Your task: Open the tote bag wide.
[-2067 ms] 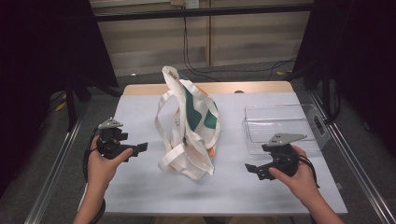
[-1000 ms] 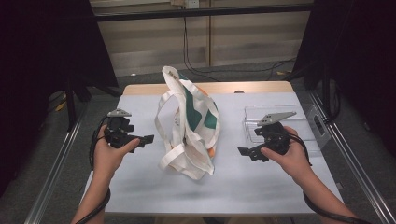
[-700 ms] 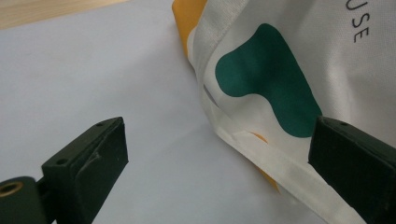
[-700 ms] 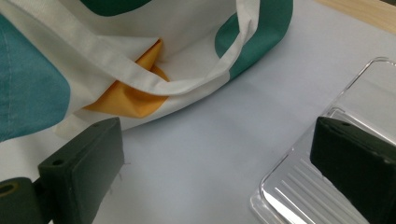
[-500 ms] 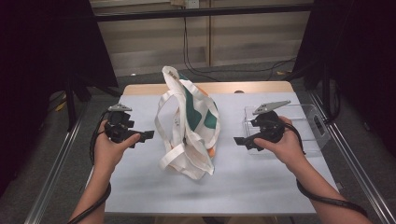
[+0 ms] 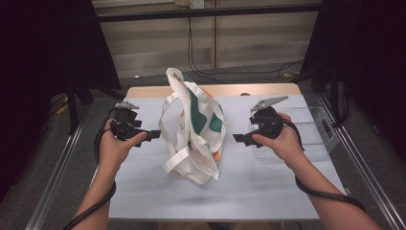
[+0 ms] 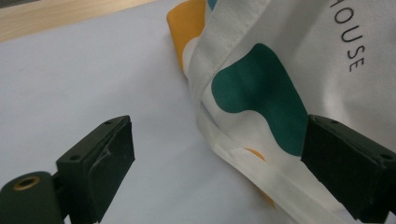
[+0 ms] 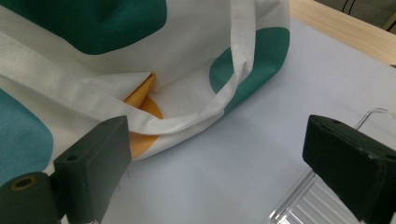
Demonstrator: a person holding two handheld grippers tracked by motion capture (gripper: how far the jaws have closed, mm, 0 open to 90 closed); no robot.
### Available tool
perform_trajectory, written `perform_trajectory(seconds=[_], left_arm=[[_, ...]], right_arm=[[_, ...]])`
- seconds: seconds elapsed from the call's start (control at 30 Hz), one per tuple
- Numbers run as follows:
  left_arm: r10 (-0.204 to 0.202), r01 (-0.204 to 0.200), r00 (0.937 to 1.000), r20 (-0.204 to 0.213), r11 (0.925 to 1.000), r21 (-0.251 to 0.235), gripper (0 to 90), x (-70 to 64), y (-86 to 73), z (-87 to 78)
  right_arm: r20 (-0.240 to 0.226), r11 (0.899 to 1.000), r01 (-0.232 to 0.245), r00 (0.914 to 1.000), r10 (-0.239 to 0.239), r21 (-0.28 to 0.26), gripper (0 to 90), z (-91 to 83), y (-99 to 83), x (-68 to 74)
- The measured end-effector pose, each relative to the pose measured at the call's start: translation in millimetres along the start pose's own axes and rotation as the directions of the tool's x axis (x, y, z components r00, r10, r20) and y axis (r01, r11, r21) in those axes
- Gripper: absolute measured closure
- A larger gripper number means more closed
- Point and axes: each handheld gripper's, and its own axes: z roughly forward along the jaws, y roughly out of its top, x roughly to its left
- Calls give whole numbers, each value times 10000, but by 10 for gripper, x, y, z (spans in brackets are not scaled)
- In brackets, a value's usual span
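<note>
A white tote bag (image 6: 194, 122) with green and orange patches stands crumpled in the middle of the table, its straps spilling toward the front. My left gripper (image 6: 152, 135) is held just left of the bag, jaws wide apart and pointing at it. In the left gripper view the bag's strap (image 7: 243, 144) lies between and beyond the open jaws, untouched. My right gripper (image 6: 238, 138) hovers just right of the bag, open, facing its side. The right gripper view shows the bag's folded edge (image 8: 196, 116) ahead of the jaws.
A clear plastic tray (image 6: 306, 129) sits on the table's right side, partly under my right hand; its rim (image 8: 373, 114) appears beside the right jaw. The pale blue table cover (image 6: 210, 191) is bare in front. Metal rails run along both table sides.
Both grippers have moved forward and inward toward the bag. The right one rose from the front right to beside the tray. The bag has not moved.
</note>
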Motion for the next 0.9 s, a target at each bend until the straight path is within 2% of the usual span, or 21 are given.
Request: perform_trajectory(seconds=[0.1,0.13,0.3,0.37,0.47,0.5,0.53,0.57,0.63,0.67,0.77,0.8,0.83,0.9], left_arm=[[-29,29,10000,-26,10000,-47,102,-12,21,19],[57,-58,10000,8,9999,83,104,-10,36,17],[-116,116,9999,67,9999,74,108,-34,93,39],[39,-42,9999,150,9998,199,114,-31,116,44],[164,-164,9999,26,9998,118,119,-33,145,43],[-23,23,10000,-19,10000,-24,120,-46,152,48],[-44,44,10000,10,10000,-44,126,-50,161,48],[166,-166,9999,46,9998,63,132,-38,172,38],[145,-145,9999,66,9999,22,137,-45,188,36],[7,-4,9999,141,9998,-174,141,-53,200,43],[66,-65,10000,43,9999,-129,154,-56,213,38],[209,-208,9997,105,9998,-21,161,-44,222,30],[99,-97,9998,156,9999,-141,161,-53,228,41],[127,-124,9998,180,9998,-151,169,-57,239,50]], right_arm=[[46,10000,4,10000,-4,-20,82,22,29,5],[84,10000,15,10000,-15,4,89,29,45,7],[9,9999,54,10000,-54,-107,109,76,128,4],[-34,9999,46,10000,-47,-145,116,95,160,0],[0,9998,54,10000,-54,-169,122,113,200,-5],[-65,9997,73,10000,-75,-235,123,125,210,-11],[-52,9997,95,9999,-96,-221,126,132,220,-17],[-26,9997,74,10000,-74,-214,130,140,232,-19],[-80,9996,56,10000,-58,-276,134,155,251,-30],[-87,9997,30,10000,-32,-263,139,167,270,-37],[-122,9995,88,9999,-91,-295,144,184,288,-42],[-130,9995,92,9999,-97,-316,146,202,305,-48],[-130,9995,92,9999,-97,-316,146,202,305,-48],[-190,9993,46,9998,-54,-376,152,219,321,-55]])
